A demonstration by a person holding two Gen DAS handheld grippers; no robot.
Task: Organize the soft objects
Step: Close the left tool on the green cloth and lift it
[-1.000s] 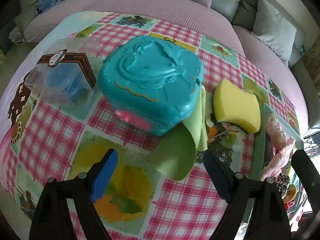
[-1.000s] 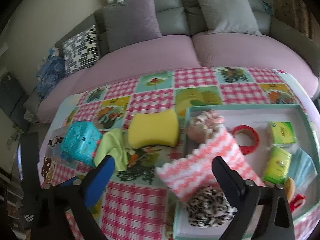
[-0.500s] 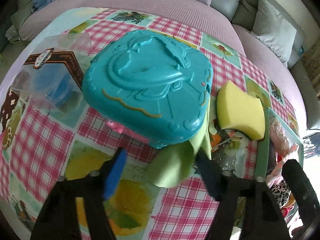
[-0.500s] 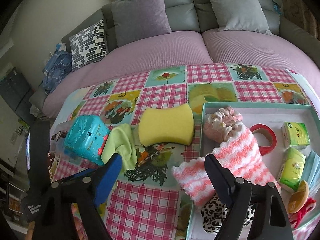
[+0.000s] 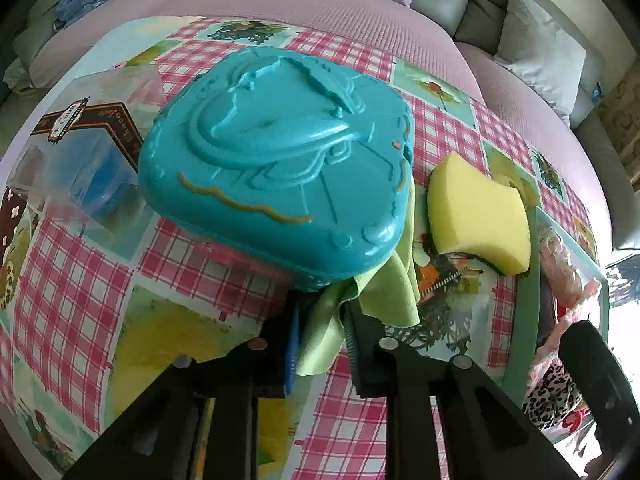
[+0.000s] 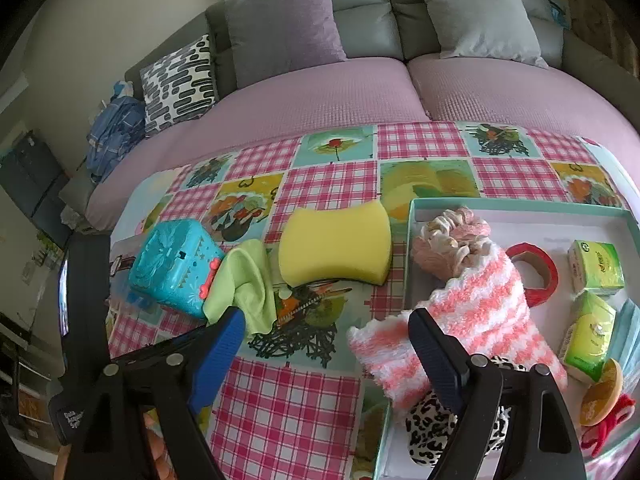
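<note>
A green cloth lies partly tucked under a teal plastic case on the checked tablecloth. My left gripper is closing on the cloth's near corner, and its pads pinch the fabric. To the right, a yellow sponge rests beside the tray. In the right wrist view the green cloth and yellow sponge lie ahead of my right gripper, which hovers open and holds nothing. A pink-and-white striped sock hangs over the front-left edge of the teal-rimmed tray.
The tray also holds a pink scrunchie, a leopard-print piece, a red tape roll and green tissue packs. A clear plastic box sits left of the teal case. A sofa with cushions stands behind the table.
My left gripper's jaws went from wide apart to pinched on the green cloth's corner, and the camera came closer to the teal case. The right gripper narrowed slightly and barely moved.
</note>
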